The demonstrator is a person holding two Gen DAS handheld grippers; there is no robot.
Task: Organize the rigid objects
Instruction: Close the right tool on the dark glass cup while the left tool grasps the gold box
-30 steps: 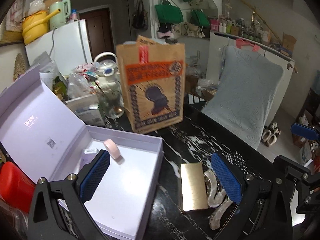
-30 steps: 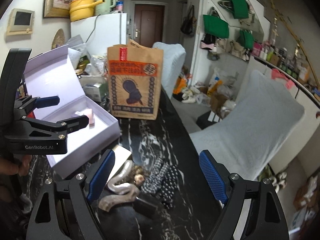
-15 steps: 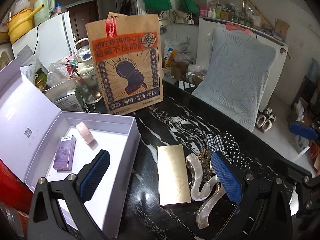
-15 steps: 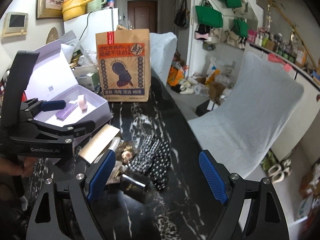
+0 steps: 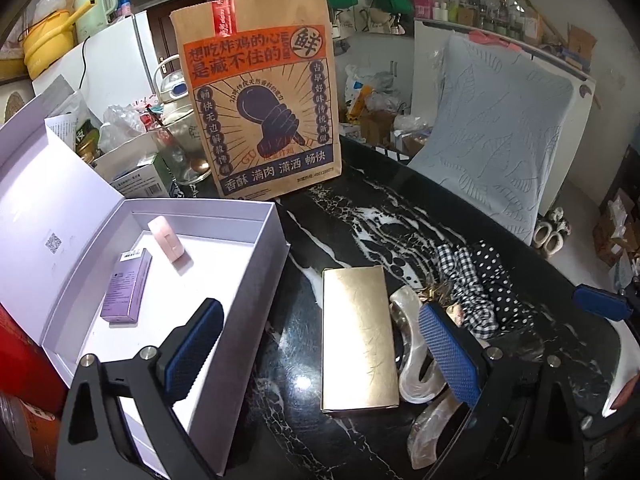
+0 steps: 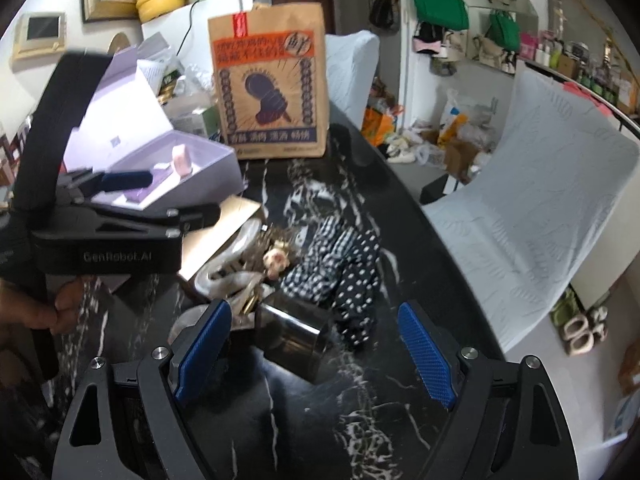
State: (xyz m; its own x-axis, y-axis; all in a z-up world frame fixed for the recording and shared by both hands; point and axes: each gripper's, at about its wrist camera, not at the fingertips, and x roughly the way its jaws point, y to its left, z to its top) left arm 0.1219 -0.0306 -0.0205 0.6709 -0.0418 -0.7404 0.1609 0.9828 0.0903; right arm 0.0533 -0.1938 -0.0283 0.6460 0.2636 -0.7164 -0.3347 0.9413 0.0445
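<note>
Lying flat on a black, white-veined marble worktop [image 5: 384,216]: a slim gold box [image 5: 358,336], rectangular with a faintly scratched sheen, just beside an open lilac gift box [image 5: 256,280]. Touching the gold box's right edge, a pearly S-shaped hair clip [image 5: 416,364], then a heap of checked and polka-dot fabric [image 5: 480,280]. Showing only from the left wrist: the gift box's inside, holding a small purple carton [image 5: 126,284] and a pink eraser-like block [image 5: 168,240]. Standing upright behind, a printed brown paper bag [image 5: 260,112]. Showing only from the right wrist: a dark, shiny cylindrical tin [image 6: 292,336] lying near the fabric, and a hand [image 6: 40,308] gripping the left tool. Hovering over the gold box, left gripper [image 5: 320,360], fingers spread wide with nothing between. Hovering over the tin, right gripper [image 6: 316,360], fingers likewise apart and gripping nothing.
</note>
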